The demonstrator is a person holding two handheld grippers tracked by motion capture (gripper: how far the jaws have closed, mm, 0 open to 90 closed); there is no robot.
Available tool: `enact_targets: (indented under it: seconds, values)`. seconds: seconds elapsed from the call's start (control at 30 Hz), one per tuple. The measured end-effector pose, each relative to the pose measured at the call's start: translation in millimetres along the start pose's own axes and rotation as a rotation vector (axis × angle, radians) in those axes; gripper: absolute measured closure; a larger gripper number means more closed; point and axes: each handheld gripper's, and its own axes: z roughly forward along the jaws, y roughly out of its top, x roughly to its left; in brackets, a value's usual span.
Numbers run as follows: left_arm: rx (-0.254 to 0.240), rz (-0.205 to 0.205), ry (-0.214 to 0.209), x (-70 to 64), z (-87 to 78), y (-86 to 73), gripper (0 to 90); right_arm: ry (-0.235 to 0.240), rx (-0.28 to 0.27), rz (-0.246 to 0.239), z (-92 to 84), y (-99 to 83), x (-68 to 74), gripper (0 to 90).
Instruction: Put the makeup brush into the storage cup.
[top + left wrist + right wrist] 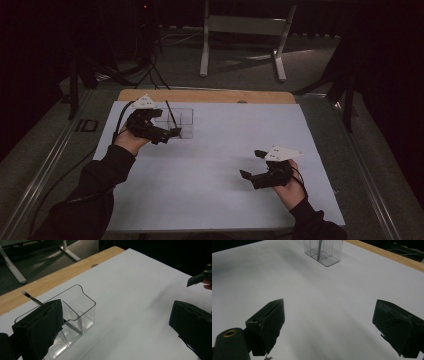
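A clear plastic organizer [181,118] with compartments stands at the back left of the white table top [220,200]. A thin brush [170,114] leans in it, its tip up. My left gripper [166,125] is open right at the organizer's near side. In the left gripper view the organizer [79,305] sits just past the left jaw, and the brush [30,297] pokes out behind that jaw. My right gripper [252,164] is open and empty, low over the table at the front right. In the right gripper view the organizer [323,252] is far ahead.
A wooden strip [205,96] edges the table's far side. Beyond it, a metal frame stand [240,30] and cables [145,70] are on the dark floor. The other gripper's jaw [198,278] shows at the right edge of the left gripper view.
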Motion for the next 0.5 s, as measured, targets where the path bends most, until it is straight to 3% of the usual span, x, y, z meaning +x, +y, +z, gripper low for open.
enact_targets:
  seconds: [0.27, 0.3, 0.5]
  values:
    - [-0.017, 0.05, -0.045, -12.0, -3.6, -10.9, 0.6, -0.003, -0.002, -0.004, -4.6, -4.7, -1.5, 11.0]
    - [-0.029, 0.059, -0.068, -15.6, -4.1, -14.3, 0.6, 0.006, -0.005, -0.009, -5.1, -5.9, -2.1, 11.0]
    - [-0.046, 0.096, -0.114, -26.8, -3.4, -29.2, 0.7, 0.047, -0.001, -0.037, -6.0, -9.7, -0.2, 11.0]
